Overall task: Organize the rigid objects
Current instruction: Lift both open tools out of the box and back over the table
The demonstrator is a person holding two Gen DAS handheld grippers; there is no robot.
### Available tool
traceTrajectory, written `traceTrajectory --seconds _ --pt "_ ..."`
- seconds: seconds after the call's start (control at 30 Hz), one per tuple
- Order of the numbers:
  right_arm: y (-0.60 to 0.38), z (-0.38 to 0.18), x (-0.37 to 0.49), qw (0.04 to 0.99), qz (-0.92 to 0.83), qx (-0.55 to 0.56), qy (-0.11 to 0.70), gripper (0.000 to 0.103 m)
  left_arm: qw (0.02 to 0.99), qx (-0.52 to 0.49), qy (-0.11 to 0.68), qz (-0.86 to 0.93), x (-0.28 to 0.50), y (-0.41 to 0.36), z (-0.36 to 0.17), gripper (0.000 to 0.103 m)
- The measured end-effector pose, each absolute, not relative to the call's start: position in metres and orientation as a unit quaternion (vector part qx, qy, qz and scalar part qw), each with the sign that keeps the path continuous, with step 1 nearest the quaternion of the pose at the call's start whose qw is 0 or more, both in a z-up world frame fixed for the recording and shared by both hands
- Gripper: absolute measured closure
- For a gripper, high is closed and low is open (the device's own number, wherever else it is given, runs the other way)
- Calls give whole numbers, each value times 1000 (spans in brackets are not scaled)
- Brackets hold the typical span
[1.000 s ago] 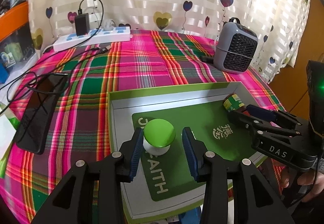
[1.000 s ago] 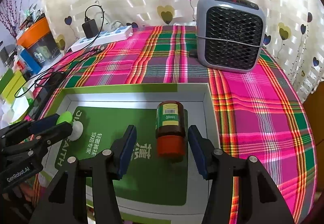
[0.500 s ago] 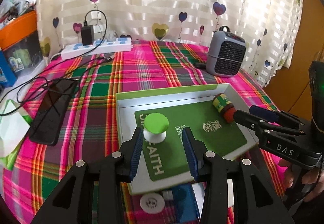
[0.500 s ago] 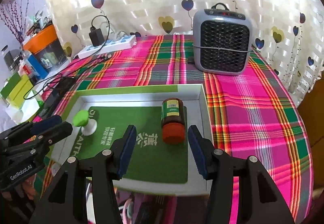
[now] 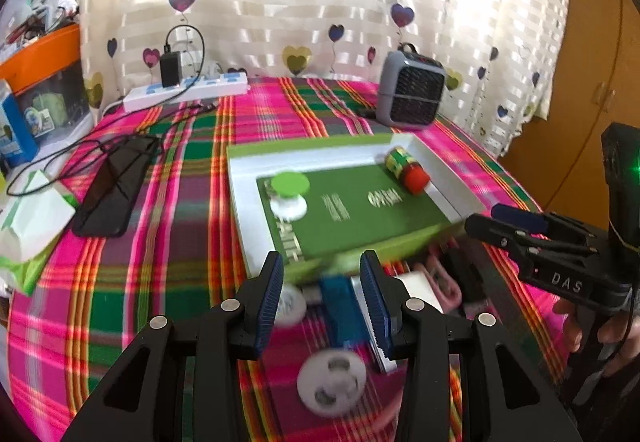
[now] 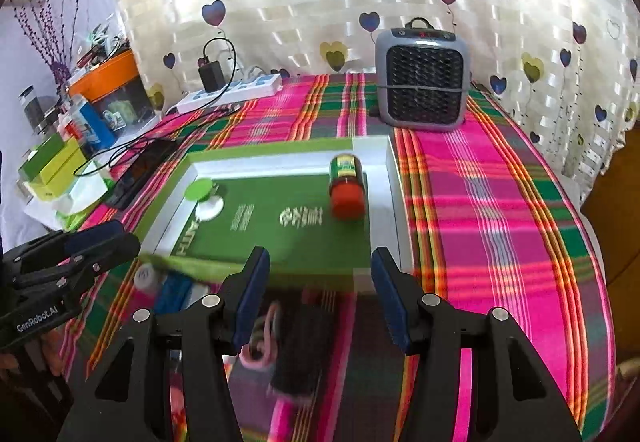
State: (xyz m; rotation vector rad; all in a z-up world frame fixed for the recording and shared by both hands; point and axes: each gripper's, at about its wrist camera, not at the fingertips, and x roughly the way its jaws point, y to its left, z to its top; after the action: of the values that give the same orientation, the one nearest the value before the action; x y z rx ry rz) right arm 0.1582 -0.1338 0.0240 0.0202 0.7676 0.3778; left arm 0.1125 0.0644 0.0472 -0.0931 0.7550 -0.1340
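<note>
On the table with the pink-and-green plaid cloth point(image 6: 500, 202), a shallow green-and-white cardboard box tray point(image 6: 384, 178) sits near the middle, and two things are already in it: a small brown bottle with a red cap point(image 6: 346, 186), lying on its side against the tray's right wall, and a white knob-like piece with a round green top point(image 6: 202, 194), standing near its left wall. The loose pieces left to sort lie along the table's near edge, just in front of the tray: a white round disc point(image 5: 332, 382), a blue flat block point(image 5: 340, 306), a pink looped piece point(image 6: 262, 342) and a dark oblong object point(image 6: 304, 346), all blurred. The left gripper point(image 5: 322, 302) hangs over the blue block with its jaws spread and nothing between the pads; the right gripper point(image 6: 318, 296) is likewise wide open and empty above the dark oblong. These look like small hard plastic things, light and stiff, probably a bit slick. The disc lies flat and would likely need pinching across its rim; the block and oblong seem easiest to take across their narrow sides, at mid-length.
</note>
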Motion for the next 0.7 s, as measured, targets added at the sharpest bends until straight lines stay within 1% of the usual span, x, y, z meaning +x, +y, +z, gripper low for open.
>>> traceTrajectory --seconds 0.37,0.7 --pt "-141 9 125 907 183 20 378 49 920 -46 378 -94 77 61 35 64" --pt "-142 4 107 906 188 31 377 49 907 -9 393 -149 53 35 22 64"
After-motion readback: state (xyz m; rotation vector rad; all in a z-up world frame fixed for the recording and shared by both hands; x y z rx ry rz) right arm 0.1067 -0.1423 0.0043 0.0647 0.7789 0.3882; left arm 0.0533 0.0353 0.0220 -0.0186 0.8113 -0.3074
